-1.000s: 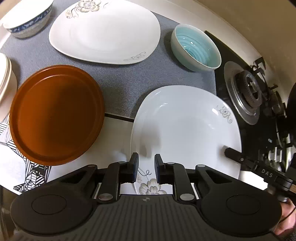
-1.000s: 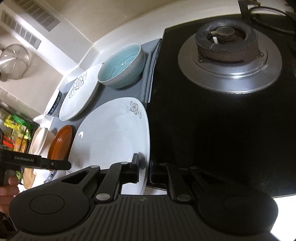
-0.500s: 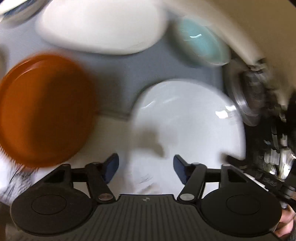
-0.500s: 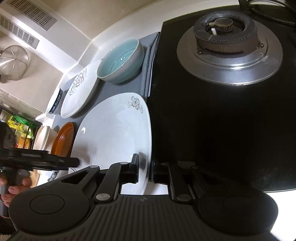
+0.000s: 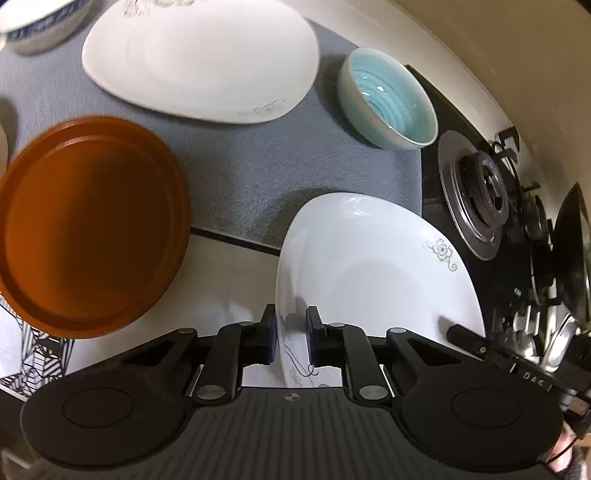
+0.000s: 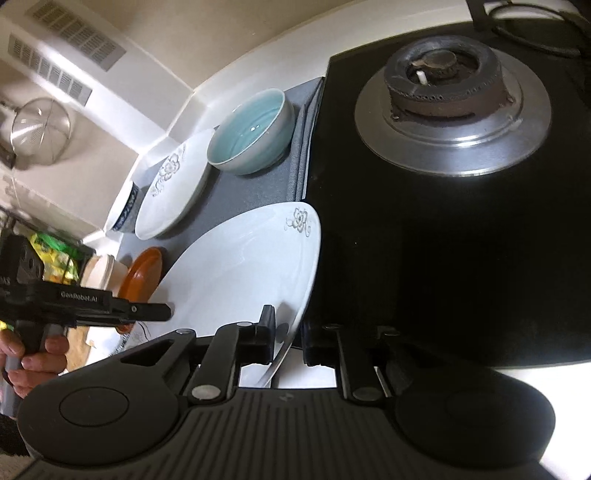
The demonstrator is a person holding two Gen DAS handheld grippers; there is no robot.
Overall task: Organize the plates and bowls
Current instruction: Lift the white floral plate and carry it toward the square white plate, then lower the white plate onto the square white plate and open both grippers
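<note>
A white flower-print plate (image 5: 369, 273) is tilted up off the counter, held at two edges. My left gripper (image 5: 290, 338) is shut on its near left rim. My right gripper (image 6: 288, 341) is shut on its near right rim (image 6: 291, 332); the plate (image 6: 240, 269) rises to the left of the stove. A second white flower plate (image 5: 199, 55), a light-blue bowl (image 5: 391, 99) and a brown plate (image 5: 88, 221) lie on the grey mat (image 5: 258, 177).
A blue-rimmed white bowl (image 5: 40, 18) sits at the far left. The black gas stove with its burner (image 6: 450, 107) lies right of the mat, with a dark pan (image 5: 570, 254) further right. Stacked cream dishes (image 6: 101, 271) stand left of the brown plate.
My left gripper opened, shifted and closed on the white plate's rim. The plate's near edge has lifted and it now tilts. My right gripper kept its hold.
</note>
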